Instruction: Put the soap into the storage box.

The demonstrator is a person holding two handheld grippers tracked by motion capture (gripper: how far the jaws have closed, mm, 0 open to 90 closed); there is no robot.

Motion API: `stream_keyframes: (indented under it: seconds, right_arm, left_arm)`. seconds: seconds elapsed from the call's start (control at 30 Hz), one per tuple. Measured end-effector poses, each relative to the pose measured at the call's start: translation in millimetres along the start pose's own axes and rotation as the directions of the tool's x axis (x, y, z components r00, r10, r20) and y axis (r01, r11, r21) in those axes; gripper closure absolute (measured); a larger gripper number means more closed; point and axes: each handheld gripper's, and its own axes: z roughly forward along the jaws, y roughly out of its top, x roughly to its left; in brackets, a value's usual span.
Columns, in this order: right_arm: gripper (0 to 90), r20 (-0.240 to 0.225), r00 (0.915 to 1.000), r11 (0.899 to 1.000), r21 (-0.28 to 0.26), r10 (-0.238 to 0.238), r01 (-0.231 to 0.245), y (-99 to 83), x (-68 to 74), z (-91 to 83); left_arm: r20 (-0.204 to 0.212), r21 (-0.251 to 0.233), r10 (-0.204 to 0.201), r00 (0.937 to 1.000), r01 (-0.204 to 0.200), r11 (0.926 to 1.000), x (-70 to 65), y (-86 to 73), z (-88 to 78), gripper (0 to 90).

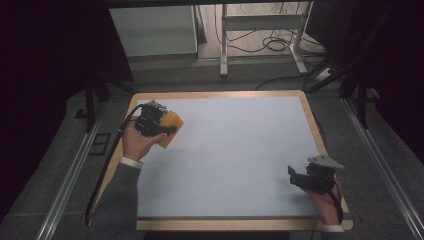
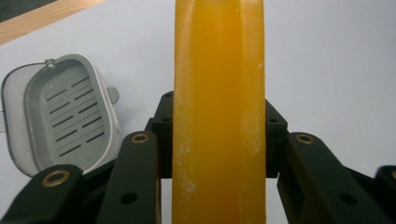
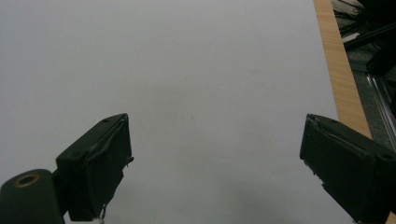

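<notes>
Down at the near right corner, the right gripper [image 1: 302, 179] rests low with its fingers [image 3: 98, 165] spread wide over bare tabletop [image 1: 235, 150] — nothing between them. Over on the far left, the left gripper [image 1: 159, 126] has its fingers [image 2: 140, 177] pinching the orange soap bar [image 2: 218, 112], whose long axis runs straight out from the grip. Just beyond and to one side in the left gripper view lies the grey soap dish [image 2: 60, 116], open and slotted, close to the wooden edge [image 2: 42, 18]. The left hand is clearly nearer; plenty of open room toward the middle.
</notes>
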Motion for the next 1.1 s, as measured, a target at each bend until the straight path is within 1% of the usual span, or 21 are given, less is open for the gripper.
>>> stream_keyframes:
  seconds: [0.17,0.33,0.43,0.73,1.1]
  right_arm:
    - [9.1,-0.001,1.0,1.0,0.003,0.004,-0.004,0.0,-0.4,-0.2]
    - [9.1,0.001,1.0,1.0,0.006,0.002,-0.002,-0.3,-0.3,0.9]
    - [9.1,0.002,1.0,1.0,0.008,0.002,-0.002,-0.4,-0.3,0.9]
    - [9.1,0.004,1.0,1.0,0.006,0.002,-0.002,-0.5,-1.0,0.4]
    - [9.1,0.009,1.0,1.0,0.008,0.004,-0.004,-1.0,-1.9,0.6]
  left_arm:
    - [-0.003,-0.001,-0.024,0.9997,0.024,0.9997,7.9,4.1,2.5,60.5]
    - [-0.015,0.002,-0.044,0.9989,0.044,0.999,15.8,7.4,6.1,60.5]
    - [-0.032,-0.005,-0.05,0.9982,0.05,0.9987,18.0,8.6,7.2,60.5]
    - [-0.027,0.009,-0.056,0.9981,0.057,0.9984,23.7,13.6,11.9,60.5]
    - [-0.039,0.019,-0.115,0.9926,0.116,0.9931,43.9,15.8,19.6,60.5]
